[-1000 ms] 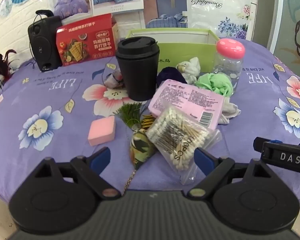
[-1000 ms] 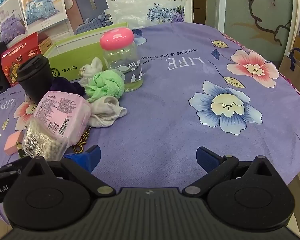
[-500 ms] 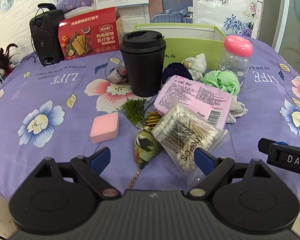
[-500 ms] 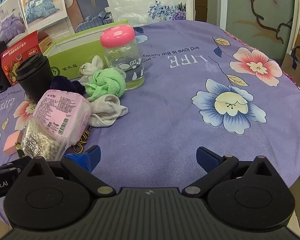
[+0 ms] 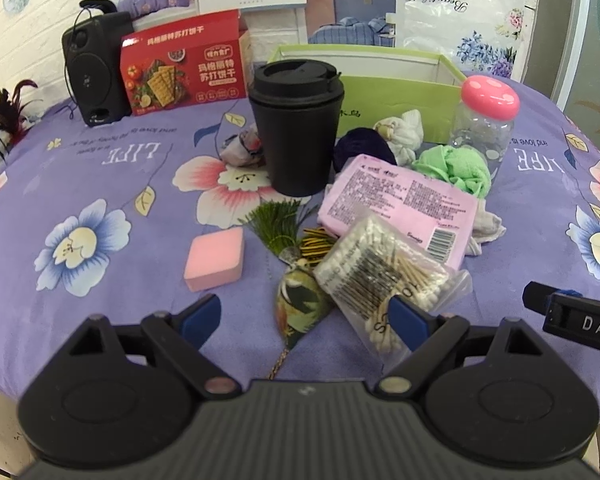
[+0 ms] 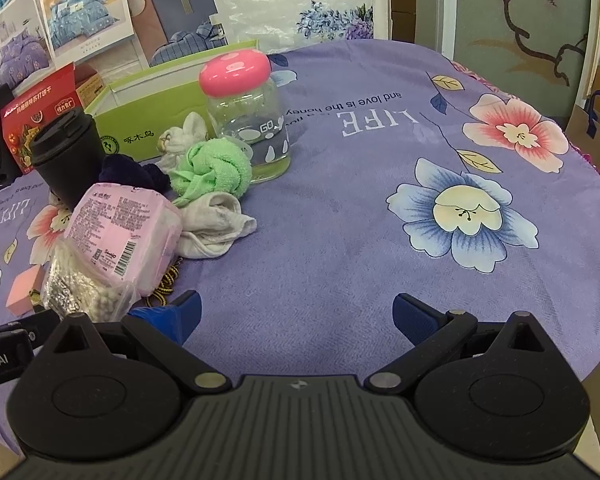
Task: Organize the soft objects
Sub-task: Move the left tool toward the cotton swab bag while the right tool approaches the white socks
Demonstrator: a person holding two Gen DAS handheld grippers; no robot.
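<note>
Left gripper (image 5: 304, 316) hangs over the near edge of the bench (image 5: 100, 184), fingers spread, holding nothing; swab bag (image 5: 384, 276) and a camouflage pouch (image 5: 300, 300) lie just ahead. Right gripper (image 6: 296, 316) fingers spread too, empty, over bare cloth. Soft things cluster mid-bench: green towel (image 6: 212, 168) touching the jar (image 6: 244, 116), white sock (image 6: 212, 224) below it, against the pink pack (image 6: 124, 224). Dark sock (image 5: 362, 150) and knotted white cloth (image 5: 402, 136) sit before the green box (image 5: 396, 96). Black cup (image 5: 296, 128) upright; pink sponge (image 5: 216, 258) apart, toward the left edge.
</note>
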